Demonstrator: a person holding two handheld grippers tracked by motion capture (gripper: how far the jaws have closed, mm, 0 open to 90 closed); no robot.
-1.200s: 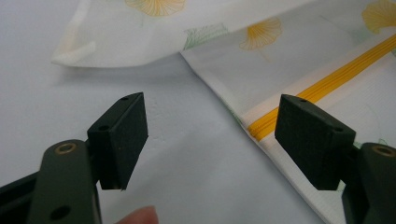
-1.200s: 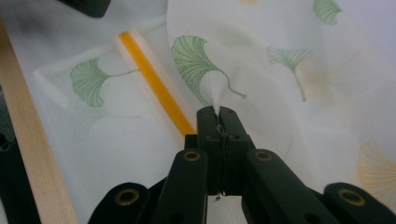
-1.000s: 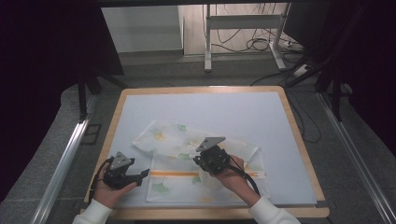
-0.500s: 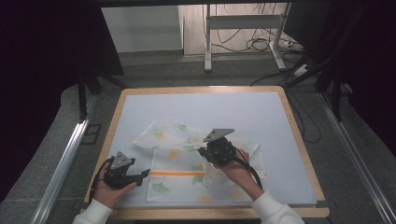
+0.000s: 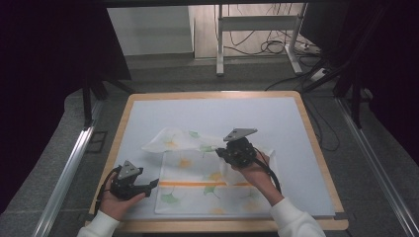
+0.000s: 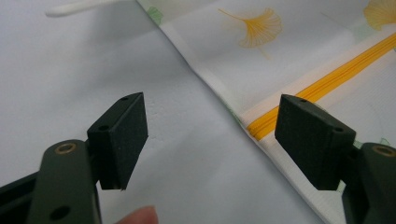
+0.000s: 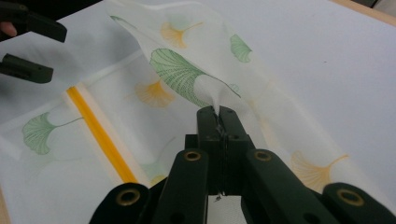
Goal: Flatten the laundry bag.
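At counter [image 5: 148,113] centre, cloth [image 5: 197,190] lies flat, far edge lifted. Right gripper [image 7: 218,114] fingers pinch that edge, raised. Left gripper [image 6: 210,135] at 8 o'clock, fingers wide, empty, beside cloth's edge.

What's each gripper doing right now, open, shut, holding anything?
Left gripper: open, nothing between its jaws, beside the cloth's edge.
Right gripper: shut on the cloth, pinching a raised fold.
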